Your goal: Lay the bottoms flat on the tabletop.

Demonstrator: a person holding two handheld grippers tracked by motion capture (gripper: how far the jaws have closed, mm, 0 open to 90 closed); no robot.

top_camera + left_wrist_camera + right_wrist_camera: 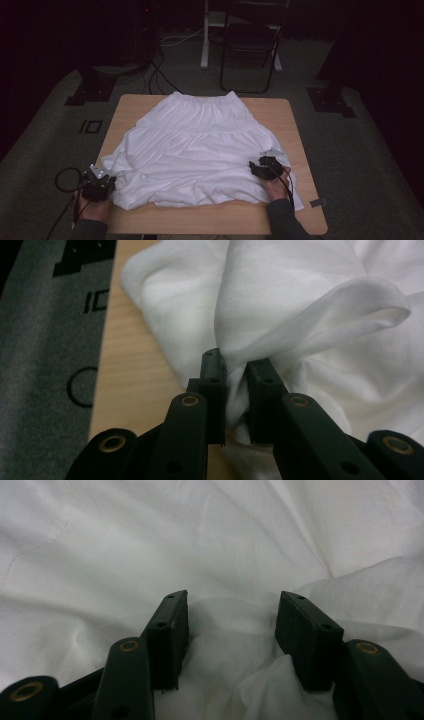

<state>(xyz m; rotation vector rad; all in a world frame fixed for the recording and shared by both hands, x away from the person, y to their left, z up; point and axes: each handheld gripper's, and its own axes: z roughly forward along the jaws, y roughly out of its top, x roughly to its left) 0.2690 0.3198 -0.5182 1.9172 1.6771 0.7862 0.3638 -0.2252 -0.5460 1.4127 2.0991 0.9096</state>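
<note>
1. A white skirt (pixel 200 150) lies spread over a wooden table (pixel 295 130), its gathered waistband at the far edge.
2. The left gripper (pixel 102 181) sits at the skirt's near-left corner, by the table's left edge.
3. The right gripper (pixel 261 167) rests on the cloth near its right hem.
4. A folding chair (pixel 250 45) stands beyond the table on grey carpet (pixel 360 150).

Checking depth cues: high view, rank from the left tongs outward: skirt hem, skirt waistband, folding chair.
1. Skirt hem: near-left corner, gripped by the left tongs.
2. Skirt waistband: table's far edge, centre.
3. Folding chair: on the floor past the table.
</note>
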